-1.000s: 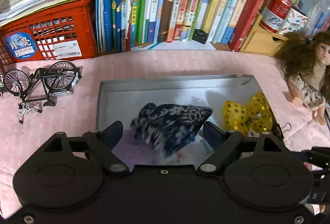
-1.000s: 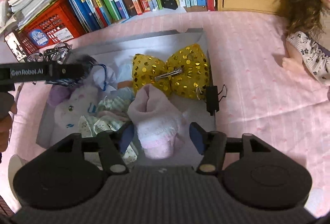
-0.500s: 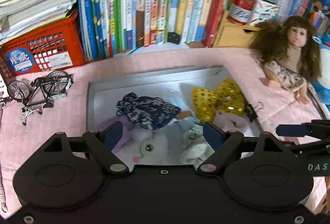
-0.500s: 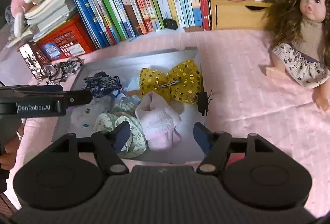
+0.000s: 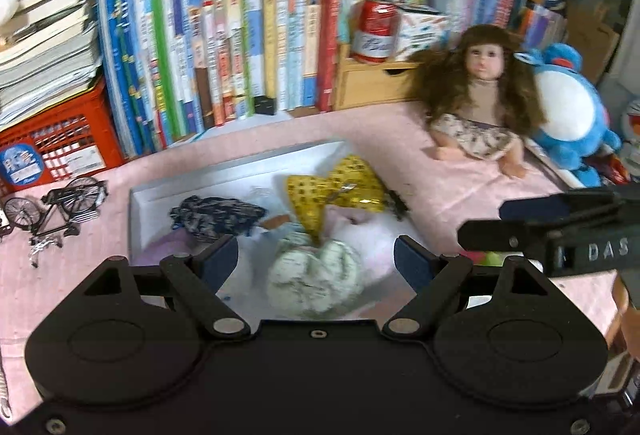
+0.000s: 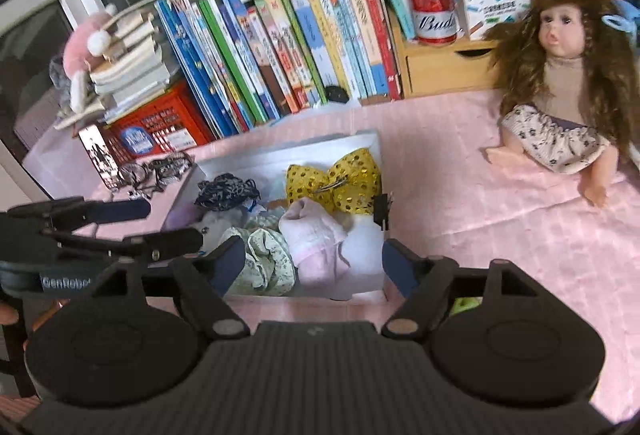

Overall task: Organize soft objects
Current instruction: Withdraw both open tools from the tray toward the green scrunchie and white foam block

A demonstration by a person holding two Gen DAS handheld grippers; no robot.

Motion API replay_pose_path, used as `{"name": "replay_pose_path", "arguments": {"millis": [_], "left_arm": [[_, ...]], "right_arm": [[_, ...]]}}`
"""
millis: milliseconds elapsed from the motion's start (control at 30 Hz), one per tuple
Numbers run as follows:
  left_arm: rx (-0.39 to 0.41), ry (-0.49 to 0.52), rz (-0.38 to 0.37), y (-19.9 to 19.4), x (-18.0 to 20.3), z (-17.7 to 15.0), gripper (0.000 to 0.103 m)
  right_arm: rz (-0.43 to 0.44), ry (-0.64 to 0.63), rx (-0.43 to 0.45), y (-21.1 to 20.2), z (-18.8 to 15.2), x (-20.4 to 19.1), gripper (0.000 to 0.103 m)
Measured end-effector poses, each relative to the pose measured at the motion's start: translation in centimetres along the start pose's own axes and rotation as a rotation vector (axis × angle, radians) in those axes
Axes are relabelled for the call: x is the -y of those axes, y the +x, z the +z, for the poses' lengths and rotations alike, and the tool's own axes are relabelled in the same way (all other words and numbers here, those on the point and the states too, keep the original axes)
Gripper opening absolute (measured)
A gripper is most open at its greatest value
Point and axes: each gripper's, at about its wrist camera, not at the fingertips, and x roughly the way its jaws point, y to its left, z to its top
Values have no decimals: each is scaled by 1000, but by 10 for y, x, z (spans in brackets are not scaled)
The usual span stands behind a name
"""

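The soft stuff all sits in the grey tray (image 6: pixel 280 151) on the pink surface (image 6: pixel 460 195): yellow bow (image 6: pixel 334 185) at the back, dark floral pouch (image 6: pixel 224 191) to its left, pink sock (image 6: pixel 316 239) and green scrunchie (image 6: pixel 264 259) up front. Both grippers hang above the near edge, angled down at it. The left gripper (image 5: pixel 316 255) has its fingers wide apart and empty, and the right gripper (image 6: pixel 314 263) is opening, nothing pinched.
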Motion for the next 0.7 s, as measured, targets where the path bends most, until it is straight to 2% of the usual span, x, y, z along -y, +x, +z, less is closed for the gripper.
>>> {"name": "replay_pose_path", "arguments": {"millis": [200, 400, 600, 700], "left_arm": [[17, 68, -59, -16, 31, -12, 85], [2, 139, -122, -20, 63, -19, 85], [-28, 192, -160, -7, 94, -19, 85], [-70, 189, -163, 7, 106, -15, 83]], "right_arm": [[-27, 12, 38, -23, -9, 17, 86], [-71, 38, 49, -40, -14, 42, 87], [-108, 70, 42, -49, -22, 68, 88], [-120, 92, 46, -52, -27, 80, 88]]}}
